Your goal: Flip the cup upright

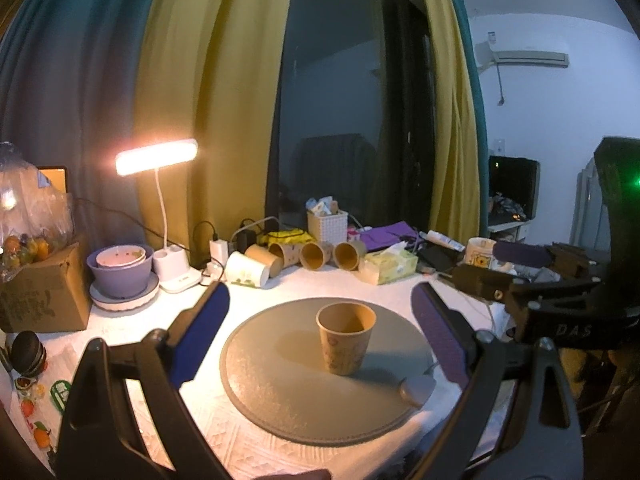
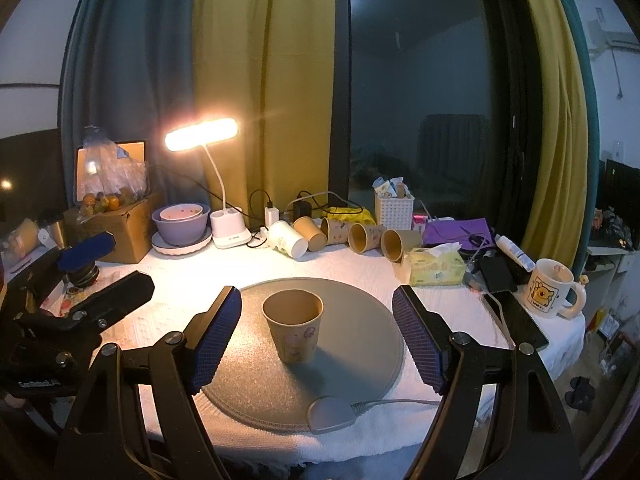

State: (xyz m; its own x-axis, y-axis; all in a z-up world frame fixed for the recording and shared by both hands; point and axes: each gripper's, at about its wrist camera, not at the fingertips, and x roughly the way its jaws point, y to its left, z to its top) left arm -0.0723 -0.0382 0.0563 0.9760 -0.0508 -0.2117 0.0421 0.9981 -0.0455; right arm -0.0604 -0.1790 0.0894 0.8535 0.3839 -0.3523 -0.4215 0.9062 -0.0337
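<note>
a lit desk lamp (image 2: 202, 135) stands on its white base (image 2: 231, 229) at the back of the surface (image 2: 360, 272), which wears a white cloth. left of the base, a pink bowl (image 2: 181, 212) sits inside a purple bowl (image 2: 180, 226) on a white plate. further left is a cardboard box (image 2: 120, 228) with a clear bag of fruit (image 2: 108, 184) on top. a row of paper cups (image 2: 344, 236) lies on its side behind the round grey mat (image 2: 360, 344). a white basket (image 2: 394, 208) stands behind them. a green tissue box (image 2: 436, 266) and a cartoon mug (image 2: 554, 292) stand to the right.
</note>
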